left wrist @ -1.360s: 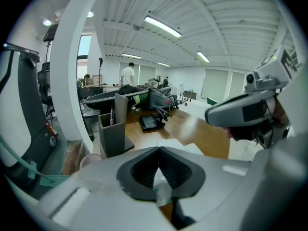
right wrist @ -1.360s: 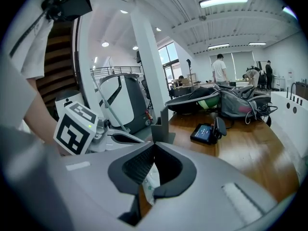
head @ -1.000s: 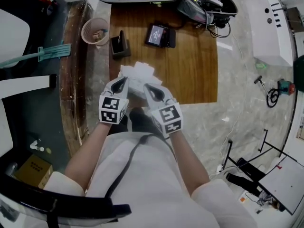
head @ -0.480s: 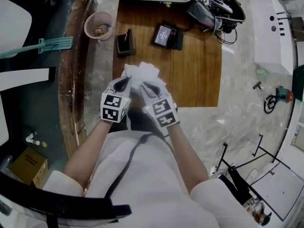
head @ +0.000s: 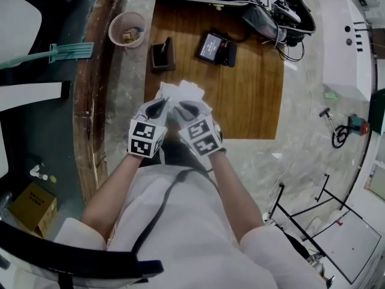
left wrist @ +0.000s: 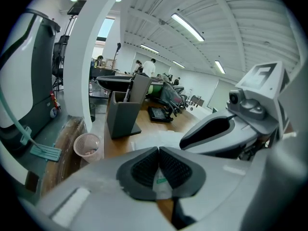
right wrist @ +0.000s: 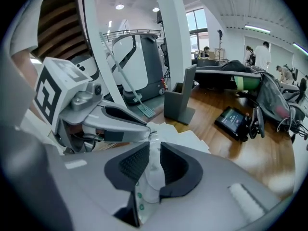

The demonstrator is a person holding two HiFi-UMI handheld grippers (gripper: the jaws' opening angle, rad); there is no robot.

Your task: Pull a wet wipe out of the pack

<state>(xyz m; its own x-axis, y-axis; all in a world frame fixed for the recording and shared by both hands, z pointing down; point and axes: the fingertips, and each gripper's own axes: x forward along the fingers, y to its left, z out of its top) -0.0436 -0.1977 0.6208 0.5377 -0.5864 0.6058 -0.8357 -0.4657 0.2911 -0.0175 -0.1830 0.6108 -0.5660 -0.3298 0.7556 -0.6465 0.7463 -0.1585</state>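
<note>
A small wet wipe pack (right wrist: 143,186), white film with green print, is pinched between both grippers over the wooden table's (head: 252,95) front edge. My left gripper (head: 163,106) is shut on one edge of the pack (left wrist: 161,181), its jaws pressed together on the film. Right beside it, almost tip to tip, my right gripper (head: 181,108) is shut on the other part. In the head view the grippers hide the pack. A heap of white sheets (head: 181,91) lies on the table just beyond the jaws.
A grey pen holder (head: 162,56) and a black device (head: 216,47) stand further back on the table. A black bag with cables (head: 267,5) lies at the far edge. A pink basket (head: 127,30) and a green mop (head: 66,52) are on the floor to the left.
The right gripper has moved left until its tips nearly meet the left gripper's. Both stay shut over the white sheets.
</note>
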